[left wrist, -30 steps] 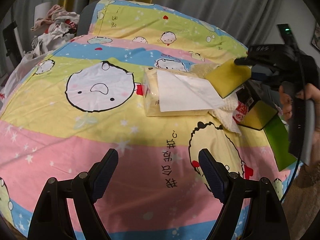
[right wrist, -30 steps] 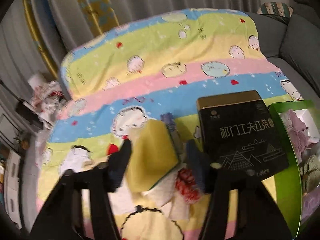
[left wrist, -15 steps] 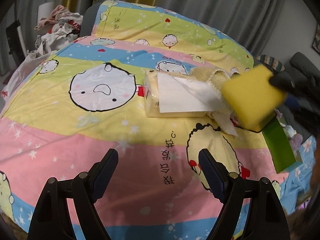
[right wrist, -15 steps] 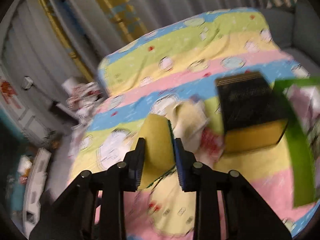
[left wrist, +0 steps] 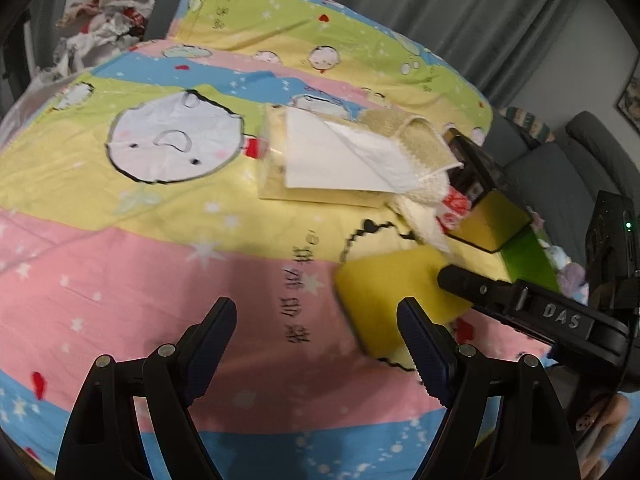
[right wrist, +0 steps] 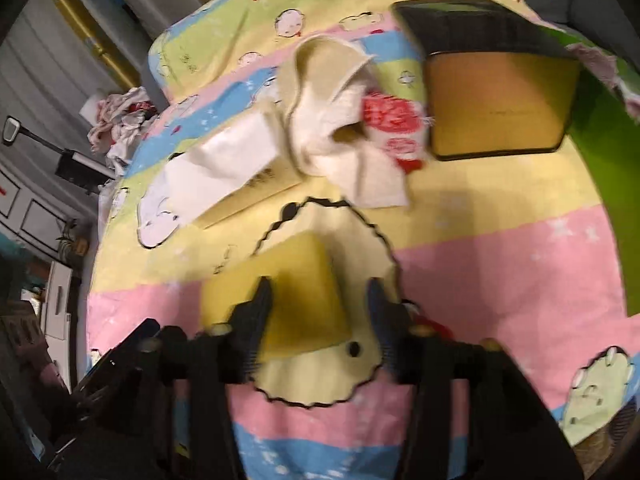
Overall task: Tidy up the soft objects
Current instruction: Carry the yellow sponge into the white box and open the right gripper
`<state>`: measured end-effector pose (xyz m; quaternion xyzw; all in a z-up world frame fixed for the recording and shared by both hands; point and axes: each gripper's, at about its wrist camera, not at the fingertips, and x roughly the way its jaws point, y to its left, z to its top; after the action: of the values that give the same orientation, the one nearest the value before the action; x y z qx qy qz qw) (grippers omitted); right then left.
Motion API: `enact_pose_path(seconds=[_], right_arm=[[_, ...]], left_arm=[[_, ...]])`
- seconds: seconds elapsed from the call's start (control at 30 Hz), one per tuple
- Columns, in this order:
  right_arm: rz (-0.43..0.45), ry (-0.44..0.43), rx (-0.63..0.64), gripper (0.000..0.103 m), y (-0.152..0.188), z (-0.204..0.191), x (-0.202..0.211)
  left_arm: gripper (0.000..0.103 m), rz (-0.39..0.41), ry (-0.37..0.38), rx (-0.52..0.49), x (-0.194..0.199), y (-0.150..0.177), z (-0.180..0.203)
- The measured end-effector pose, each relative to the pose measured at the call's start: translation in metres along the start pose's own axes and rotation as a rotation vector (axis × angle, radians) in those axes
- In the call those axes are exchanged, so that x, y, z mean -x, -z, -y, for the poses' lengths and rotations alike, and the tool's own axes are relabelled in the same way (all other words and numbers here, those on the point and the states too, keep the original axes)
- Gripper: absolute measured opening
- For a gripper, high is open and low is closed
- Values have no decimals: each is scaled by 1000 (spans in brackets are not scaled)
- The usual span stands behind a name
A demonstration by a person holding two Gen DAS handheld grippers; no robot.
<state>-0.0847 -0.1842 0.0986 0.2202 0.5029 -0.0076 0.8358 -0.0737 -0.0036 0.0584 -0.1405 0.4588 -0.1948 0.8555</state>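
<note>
A yellow sponge (left wrist: 388, 296) lies on the cartoon-print sheet (left wrist: 120, 240) near its front right. In the right wrist view the sponge (right wrist: 292, 292) sits between the spread fingers of my right gripper (right wrist: 320, 300), which is open and low over it. The right gripper also shows in the left wrist view (left wrist: 520, 308). My left gripper (left wrist: 312, 340) is open and empty, just left of the sponge. A tissue pack (left wrist: 320, 164) with a white tissue, a beige towel (left wrist: 412, 136) and a red-and-white cloth (right wrist: 392, 132) lie behind.
A black tin box (right wrist: 492, 80) stands at the right beside a green box (left wrist: 524, 256) holding soft items. A pile of clothes (left wrist: 108, 12) lies at the far left. Grey curtains hang behind, and a grey sofa (left wrist: 568, 172) is at the right.
My right gripper carried the sponge down from beside the towel to the sheet near my left gripper, then opened and let it go. The left gripper barely moved.
</note>
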Motion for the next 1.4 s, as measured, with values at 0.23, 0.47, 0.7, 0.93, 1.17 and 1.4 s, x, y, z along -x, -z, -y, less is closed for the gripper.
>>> enact_pose_path(seconds=[0.23,0.47,0.7,0.93,1.17,1.4], right_arm=[[43,-65,16,71,-5,8,2],[-35,-132,3,38,0,14,-18],[103,-136,-58,37,-12,34,32],[382,-40,-162,39,-25,86,123],[536,87,-308,39,-27,160,177],[570,182,-469,39,-5,226,191]], left_arm=[[71,-7,50,-50,-12,8,23],[47,-15,90,-73,-23,12,40],[47,71,206,-138,-3,-12,81],[47,123,378,-303,-3,-34,175],[47,85,519,-456,-40,-35,270],[47,-72,579,-490,-82,-15,322]])
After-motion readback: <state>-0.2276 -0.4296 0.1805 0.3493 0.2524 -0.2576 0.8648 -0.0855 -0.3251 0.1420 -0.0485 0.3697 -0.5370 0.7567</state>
